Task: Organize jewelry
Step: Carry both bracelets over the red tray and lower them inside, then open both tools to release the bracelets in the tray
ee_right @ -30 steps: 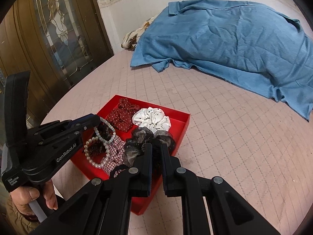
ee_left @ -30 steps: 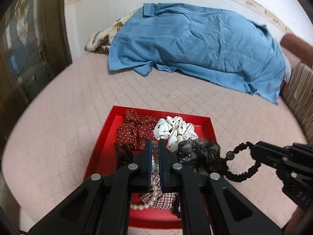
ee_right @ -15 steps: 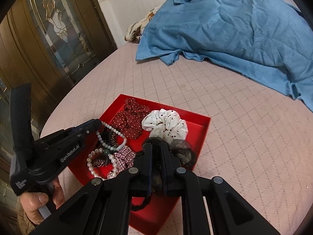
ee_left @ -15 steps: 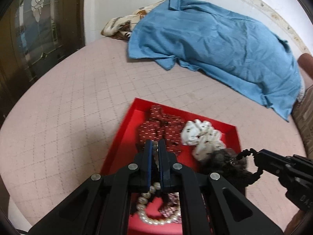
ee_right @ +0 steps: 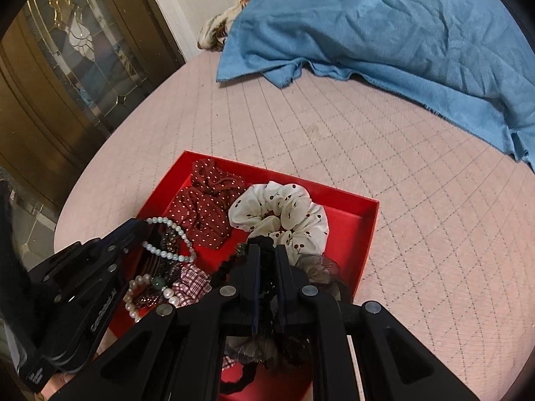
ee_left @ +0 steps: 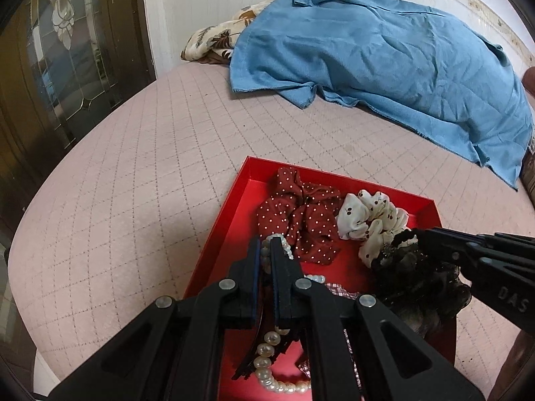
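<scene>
Pink quilt: both grippers lower over red tray [ee_left: 234,207]; left gripper [ee_left: 265,250] clenched on pearl bracelet [ee_left: 267,367], right gripper [ee_right: 266,257] on black scrunchie [ee_right: 321,270].

Red tray [ee_right: 364,234] on a pink bed holds scrunchies: dotted maroon [ee_right: 204,207] far-left, white cherry-print [ee_right: 284,214] right, pearl bracelets [ee_right: 167,239] near-left.

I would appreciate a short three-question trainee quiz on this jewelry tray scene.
1. True or false: the left gripper is shut on the pearl bead strand.
2. What does the right gripper hold? A) white cherry-print scrunchie B) black lace scrunchie C) dark red dotted scrunchie
3. What colour is the tray?

Key: 1 true; 2 B; 3 red.
</scene>
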Demonstrator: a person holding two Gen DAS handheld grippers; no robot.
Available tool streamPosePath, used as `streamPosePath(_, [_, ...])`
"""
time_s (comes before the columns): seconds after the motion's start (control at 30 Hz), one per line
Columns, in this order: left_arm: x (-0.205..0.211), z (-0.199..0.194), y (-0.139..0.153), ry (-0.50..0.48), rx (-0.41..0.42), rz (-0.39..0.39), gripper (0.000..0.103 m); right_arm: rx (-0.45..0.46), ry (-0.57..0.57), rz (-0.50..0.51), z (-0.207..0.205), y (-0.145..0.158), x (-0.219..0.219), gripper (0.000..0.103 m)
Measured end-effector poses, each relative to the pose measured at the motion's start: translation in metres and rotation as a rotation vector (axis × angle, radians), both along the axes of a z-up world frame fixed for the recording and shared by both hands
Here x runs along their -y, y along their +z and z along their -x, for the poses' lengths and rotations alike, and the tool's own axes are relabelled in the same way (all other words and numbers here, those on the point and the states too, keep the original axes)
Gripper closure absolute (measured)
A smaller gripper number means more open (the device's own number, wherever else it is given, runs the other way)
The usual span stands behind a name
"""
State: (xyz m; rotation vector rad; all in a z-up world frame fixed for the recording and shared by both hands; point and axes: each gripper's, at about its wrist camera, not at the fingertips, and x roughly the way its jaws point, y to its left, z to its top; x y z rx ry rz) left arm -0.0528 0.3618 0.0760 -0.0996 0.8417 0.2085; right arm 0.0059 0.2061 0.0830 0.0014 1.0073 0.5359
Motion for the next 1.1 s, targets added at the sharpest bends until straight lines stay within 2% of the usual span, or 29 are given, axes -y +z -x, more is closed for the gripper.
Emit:
streamPosePath(0.43, [0.002, -0.002, -0.005, -0.015, -0.007, 0.001, 0.097, -0.011, 0.004, 0.029, -0.007, -0.015, -0.011, 0.093])
streamPosePath(1.1, [0.002, -0.003, -0.007, -0.018, -0.013, 0.004, 0.095, 0.013, 0.007, 0.037, -0.005, -0.016, -0.013, 0.092])
